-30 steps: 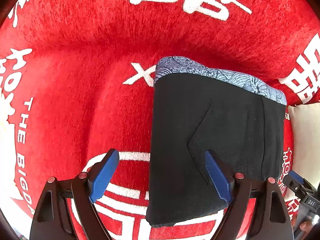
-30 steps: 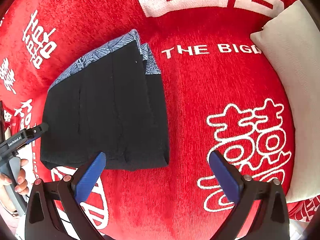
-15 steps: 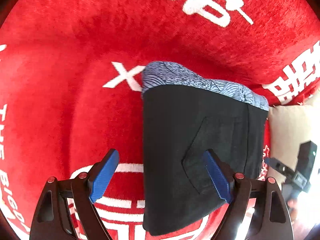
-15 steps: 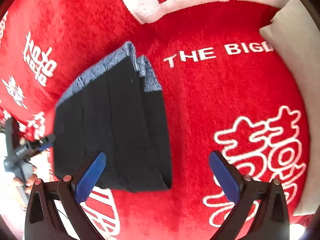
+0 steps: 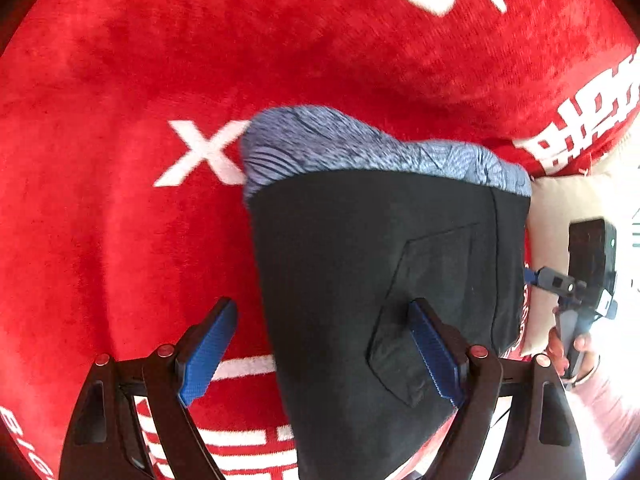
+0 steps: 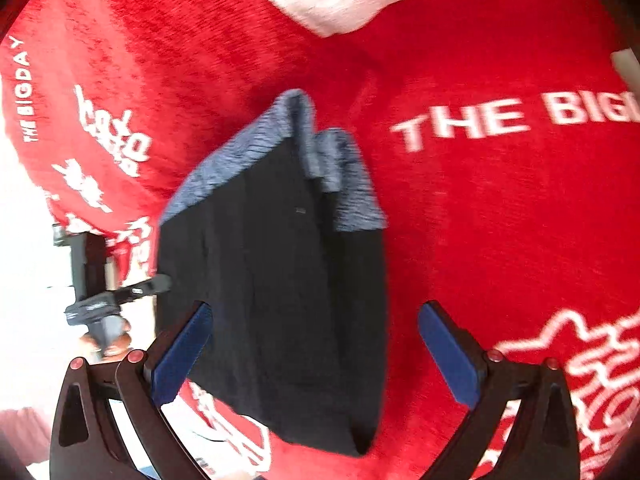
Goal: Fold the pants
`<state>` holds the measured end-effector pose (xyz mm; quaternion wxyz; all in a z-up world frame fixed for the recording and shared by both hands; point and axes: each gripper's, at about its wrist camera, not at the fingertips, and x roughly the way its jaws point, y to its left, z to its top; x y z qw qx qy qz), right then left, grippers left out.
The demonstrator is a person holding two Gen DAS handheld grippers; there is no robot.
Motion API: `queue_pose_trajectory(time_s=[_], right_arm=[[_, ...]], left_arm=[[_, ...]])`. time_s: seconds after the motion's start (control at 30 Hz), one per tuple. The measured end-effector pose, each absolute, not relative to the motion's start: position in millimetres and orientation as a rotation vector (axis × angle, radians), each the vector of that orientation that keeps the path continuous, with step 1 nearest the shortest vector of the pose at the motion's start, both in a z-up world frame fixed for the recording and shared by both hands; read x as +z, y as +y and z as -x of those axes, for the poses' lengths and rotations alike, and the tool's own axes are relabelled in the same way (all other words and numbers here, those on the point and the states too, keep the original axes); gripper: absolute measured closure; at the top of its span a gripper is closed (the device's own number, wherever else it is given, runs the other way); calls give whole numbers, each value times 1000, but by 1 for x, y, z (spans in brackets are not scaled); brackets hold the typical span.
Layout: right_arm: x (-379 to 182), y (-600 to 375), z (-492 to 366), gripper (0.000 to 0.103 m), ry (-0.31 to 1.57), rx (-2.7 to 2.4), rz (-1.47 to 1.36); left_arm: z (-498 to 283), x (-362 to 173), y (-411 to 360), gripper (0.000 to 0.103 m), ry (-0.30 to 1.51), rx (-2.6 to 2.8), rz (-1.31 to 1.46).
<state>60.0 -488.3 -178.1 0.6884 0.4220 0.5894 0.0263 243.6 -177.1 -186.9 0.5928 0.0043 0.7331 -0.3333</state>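
Inspector: Status of the pants (image 5: 384, 280)?

Operator: Folded, lying on the red blanket (image 5: 120, 200). My left claw (image 5: 320, 356) and right claw (image 6: 316, 356) both gape, gripping nothing. Judged soft, limp, light; I'd pinch the near layered edge.

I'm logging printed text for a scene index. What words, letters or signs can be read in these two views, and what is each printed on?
"THE BIG": white, on the red blanket, cut off at the right edge of the right wrist view.
"THE BIGDAY": small white print on the same blanket, far left.
"X": white, on the blanket beside the folded black pants, left wrist view.
Large white Chinese characters on the blanket: blurred or cropped, unreadable.
Small label on the other gripper's body: too small to read.
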Motion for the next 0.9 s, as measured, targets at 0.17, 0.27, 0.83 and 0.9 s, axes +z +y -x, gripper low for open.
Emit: queue_pose_trajectory(time_s=[0.17,0.27,0.83,0.9], right_arm=[[-190,-471,-79,3,1343,135,-921],[-204,-466,-84,4,1369,147,-932],[-173,-465,-65,48,1341,74,-1018],[-169,-460,-61,52,1343,96,-1035]], left_arm=[[-241,-195,-189,6,1699,-788,-19],[-235,-199,-196,6,1701,-792,-9],[-210,-143,-197,39,1531,-703,-24],[-205,-134,-190,39,1528,-697,-25]])
